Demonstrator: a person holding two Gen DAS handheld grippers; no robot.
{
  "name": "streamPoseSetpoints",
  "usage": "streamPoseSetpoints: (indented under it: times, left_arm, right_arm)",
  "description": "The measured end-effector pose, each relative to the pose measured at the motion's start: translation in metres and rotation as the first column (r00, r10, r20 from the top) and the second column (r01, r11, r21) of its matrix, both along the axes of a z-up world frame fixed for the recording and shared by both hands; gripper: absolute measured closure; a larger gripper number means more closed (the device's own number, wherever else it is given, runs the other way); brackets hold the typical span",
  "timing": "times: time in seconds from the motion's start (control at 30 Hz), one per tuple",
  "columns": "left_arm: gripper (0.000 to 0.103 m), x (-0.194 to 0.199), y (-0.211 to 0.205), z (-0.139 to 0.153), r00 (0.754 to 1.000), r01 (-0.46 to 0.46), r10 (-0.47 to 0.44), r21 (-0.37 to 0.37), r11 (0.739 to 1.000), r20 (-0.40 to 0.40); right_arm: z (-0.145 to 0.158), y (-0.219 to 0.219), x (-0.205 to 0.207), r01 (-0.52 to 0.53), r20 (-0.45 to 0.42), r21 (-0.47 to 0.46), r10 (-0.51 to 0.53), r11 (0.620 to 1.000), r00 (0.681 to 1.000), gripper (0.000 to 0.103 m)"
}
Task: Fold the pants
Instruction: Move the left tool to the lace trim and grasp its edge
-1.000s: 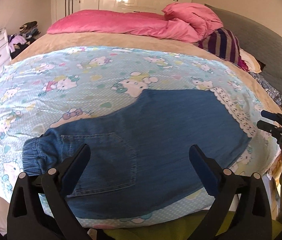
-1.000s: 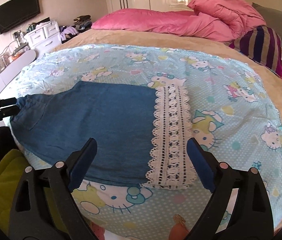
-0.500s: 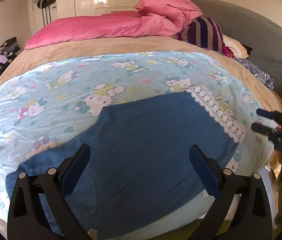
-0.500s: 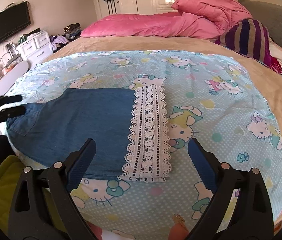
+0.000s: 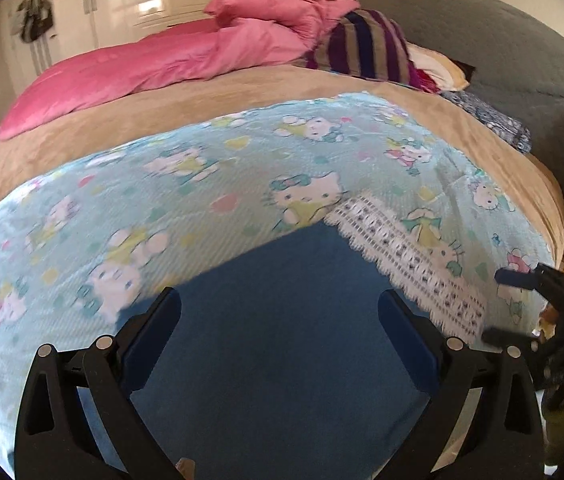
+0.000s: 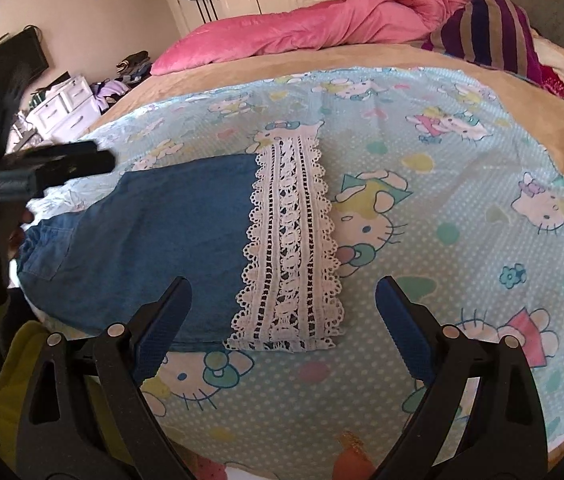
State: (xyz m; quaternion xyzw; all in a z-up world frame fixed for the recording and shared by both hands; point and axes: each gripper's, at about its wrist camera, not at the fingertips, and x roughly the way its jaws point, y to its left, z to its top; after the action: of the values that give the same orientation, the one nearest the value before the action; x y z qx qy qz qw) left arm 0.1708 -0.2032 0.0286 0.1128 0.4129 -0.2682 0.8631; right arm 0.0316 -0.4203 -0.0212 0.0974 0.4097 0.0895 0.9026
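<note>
Overall, we judged both wide-open, empty tongs, left tongs (image 5: pixel 279 312) and right tongs (image 6: pixel 284 300), should pinch the pants (image 6: pixel 153 232) at the lace hem (image 6: pixel 290 248) corners squarely.

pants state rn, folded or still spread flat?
Spread flat, at most folded leg on leg: the denim pants lie full length on the sheet, waistband to lace hem. Neither open gripper touches them.

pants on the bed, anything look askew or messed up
Nothing stands out. The denim pants lie flat on the cartoon-cat sheet, already folded lengthwise, with the white lace hem straight and even. Both hand-held grippers, left and right, are open above the fabric, holding nothing.
</note>
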Motion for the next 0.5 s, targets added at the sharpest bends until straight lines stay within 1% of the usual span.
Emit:
streamPoseSetpoints:
  times: [0.1, 0.17, 0.27, 0.37, 0.47, 0.5]
  left_arm:
    - [0.005, 0.022, -0.017, -0.007, 0.999, 0.033, -0.033, 0.001, 0.999, -0.016]
    - [0.005, 0.034, -0.024, -0.013, 0.999, 0.038, -0.038, 0.007, 0.999, -0.019]
    - [0.005, 0.06, -0.032, -0.03, 0.997, 0.036, -0.036, 0.002, 0.999, -0.071]
    - [0.005, 0.078, -0.034, -0.044, 0.992, 0.028, -0.028, -0.005, 1.0, -0.119]
    - [0.005, 0.094, -0.034, -0.058, 0.983, 0.027, -0.035, -0.047, 0.999, -0.179]
    - [0.005, 0.099, -0.033, -0.064, 0.978, 0.027, -0.042, -0.074, 0.997, -0.203]
  right_arm:
    - [-0.004, 0.0, 0.003, 0.001, -0.012, 0.015, -0.001, 1.0, 1.0, 0.016]
    - [-0.007, 0.001, 0.006, -0.003, -0.024, 0.019, 0.003, 1.0, 1.0, 0.016]
    - [-0.013, 0.003, 0.011, -0.006, -0.045, 0.026, 0.007, 1.0, 0.999, 0.016]
    - [-0.018, 0.005, 0.015, -0.01, -0.058, 0.036, 0.012, 0.999, 0.998, 0.016]
    - [-0.026, 0.007, 0.019, -0.011, -0.084, 0.037, 0.014, 0.999, 0.996, 0.016]
    - [-0.03, 0.007, 0.02, -0.004, -0.093, 0.044, 0.008, 0.999, 0.996, 0.016]
